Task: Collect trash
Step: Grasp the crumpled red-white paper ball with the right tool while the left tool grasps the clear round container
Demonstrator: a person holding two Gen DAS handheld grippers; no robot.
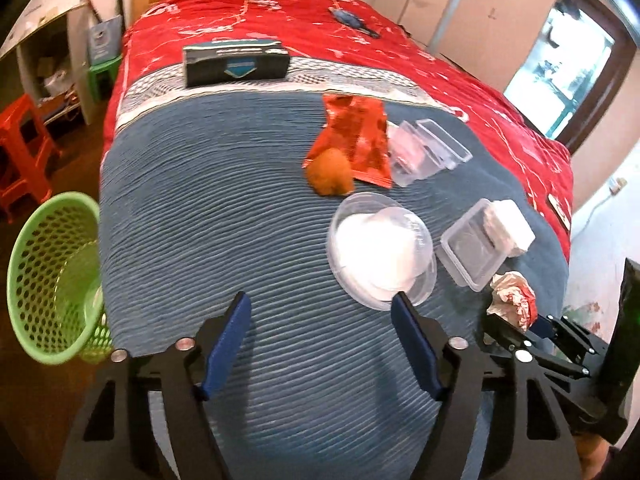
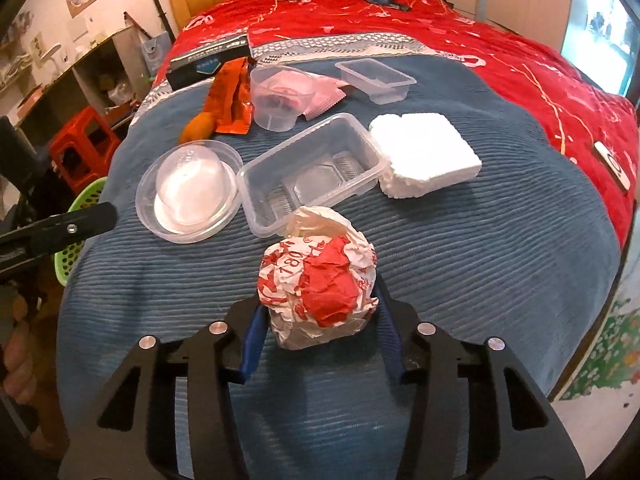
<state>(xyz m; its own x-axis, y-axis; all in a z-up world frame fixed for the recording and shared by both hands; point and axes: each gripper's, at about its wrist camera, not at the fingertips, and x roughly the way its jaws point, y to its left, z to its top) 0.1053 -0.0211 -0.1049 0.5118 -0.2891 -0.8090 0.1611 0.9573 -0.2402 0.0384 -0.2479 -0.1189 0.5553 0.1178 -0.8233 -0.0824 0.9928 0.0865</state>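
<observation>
Right jaws: I am closing my right gripper [image 2: 318, 354] around the crumpled red-and-white wrapper ball [image 2: 320, 280]; the blue pads are sitting at both its flanks, and I judge them pressing on it.
Left jaws: my left gripper [image 1: 322, 344] is standing fairly wide over bare blue blanket [image 1: 208, 200], holding nothing.
Wrapper location: it is resting at the near edge of the bed, just in front of the clear rectangular tub [image 2: 312, 172].
Bin: the green basket [image 1: 52, 276] is waiting on the floor beside the bed's left edge; something pale seems to be lying inside, but I cannot tell what.
Still lying out: the round clear lidded dish [image 1: 380, 250], the orange snack packet [image 1: 354, 136], an orange lump [image 1: 330, 172], a pink sachet [image 2: 326, 98], a small clear cup [image 2: 280, 96], a second clear tray [image 2: 376, 78] and a white foam block [image 2: 426, 156].
Progress: I am judging the collection as early; nearly all the litter is still sitting on the blanket.
Left to do: carrying this wrapper to the basket, then the rest.
</observation>
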